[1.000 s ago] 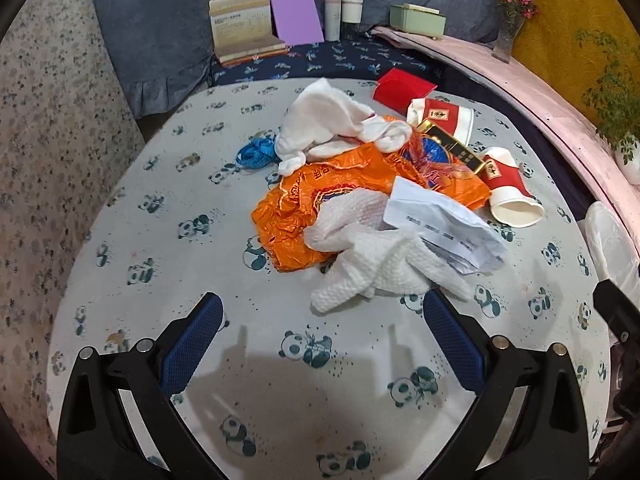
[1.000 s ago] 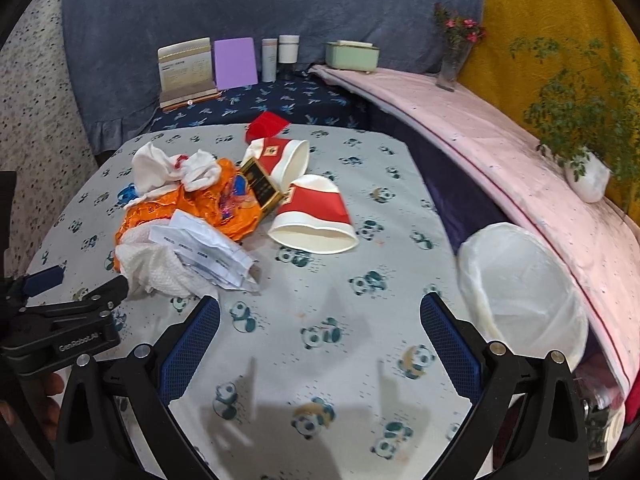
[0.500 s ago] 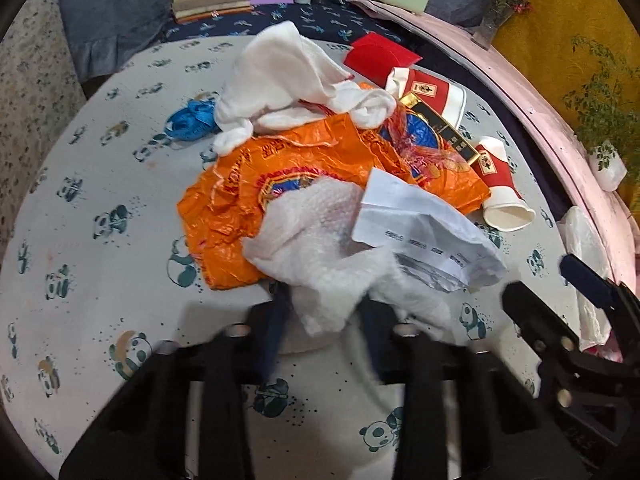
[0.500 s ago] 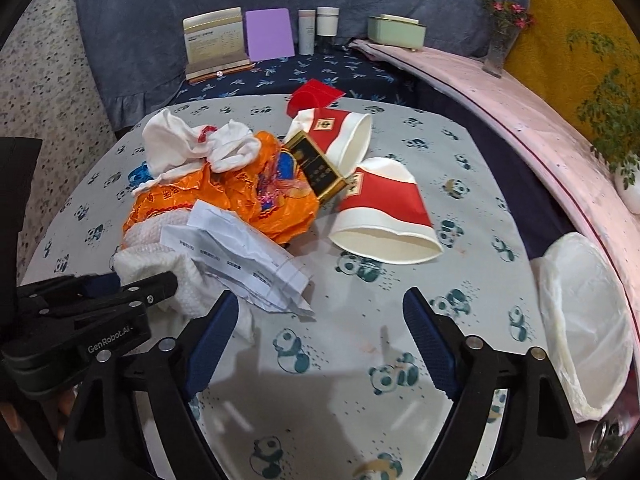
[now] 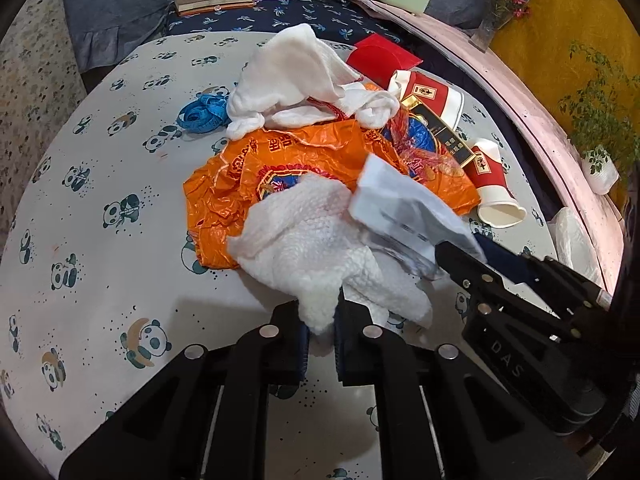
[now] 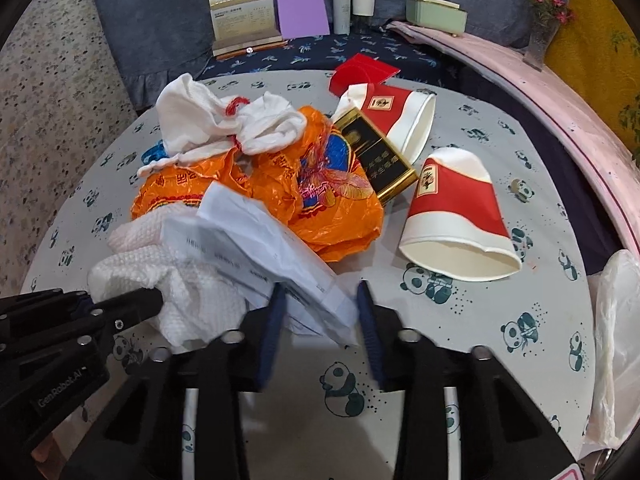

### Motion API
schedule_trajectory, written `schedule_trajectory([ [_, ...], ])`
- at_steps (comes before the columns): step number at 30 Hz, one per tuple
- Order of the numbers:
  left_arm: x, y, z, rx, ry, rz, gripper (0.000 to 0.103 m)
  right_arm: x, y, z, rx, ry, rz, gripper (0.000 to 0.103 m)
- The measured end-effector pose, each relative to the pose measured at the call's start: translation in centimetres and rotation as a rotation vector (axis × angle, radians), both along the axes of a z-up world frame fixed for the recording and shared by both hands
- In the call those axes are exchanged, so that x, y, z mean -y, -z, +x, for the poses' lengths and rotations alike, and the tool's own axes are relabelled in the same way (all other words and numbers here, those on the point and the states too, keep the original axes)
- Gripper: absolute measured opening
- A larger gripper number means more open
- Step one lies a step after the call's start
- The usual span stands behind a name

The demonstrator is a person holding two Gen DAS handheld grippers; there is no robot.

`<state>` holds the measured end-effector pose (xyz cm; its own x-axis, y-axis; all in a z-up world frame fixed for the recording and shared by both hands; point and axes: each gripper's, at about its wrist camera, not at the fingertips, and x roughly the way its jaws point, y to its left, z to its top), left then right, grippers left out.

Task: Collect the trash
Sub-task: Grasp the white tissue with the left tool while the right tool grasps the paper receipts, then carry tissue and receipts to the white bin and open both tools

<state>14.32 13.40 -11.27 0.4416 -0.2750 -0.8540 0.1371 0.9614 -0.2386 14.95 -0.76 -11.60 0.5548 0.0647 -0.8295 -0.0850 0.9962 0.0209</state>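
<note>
A trash pile lies on the panda-print table (image 5: 100, 280): a white paper towel (image 5: 316, 248), a printed paper sheet (image 5: 404, 212), an orange plastic bag (image 5: 280, 156), a white cloth (image 5: 296, 76), a black-gold box (image 6: 376, 156) and two red paper cups (image 6: 456, 204). My left gripper (image 5: 320, 332) is shut on the near corner of the paper towel. My right gripper (image 6: 320, 312) has its fingers narrowed around the near edge of the paper sheet (image 6: 256, 240), with a gap still showing on each side.
A white bag-lined bin (image 6: 616, 320) stands at the table's right edge. A blue tape coil (image 5: 200, 114) lies left of the cloth. A red envelope (image 6: 360, 72), books (image 6: 244, 20), bottles and a green box (image 6: 436, 14) sit at the back.
My left gripper moved forward and closed on the paper towel. My right gripper moved forward to the paper sheet and its fingers narrowed from wide open.
</note>
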Motion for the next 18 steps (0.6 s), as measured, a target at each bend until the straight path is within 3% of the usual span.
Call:
schedule_trajectory([
  [2,0.0,-0.3,-0.2,0.005,0.000,0.002,0.009,0.1,-0.2,-0.4,-0.001,-0.011,0.022,0.017],
  [8,0.6,-1.9,-1.6,0.032,0.012,-0.008,0.009,0.4,-2.1,-2.5,0.042,-0.028,0.037,0.014],
  [18,3.8,-6.1,-4.4,0.122,0.083,-0.036,0.009,5.0,-7.1,-7.1,0.158,0.089,0.050,0.013],
])
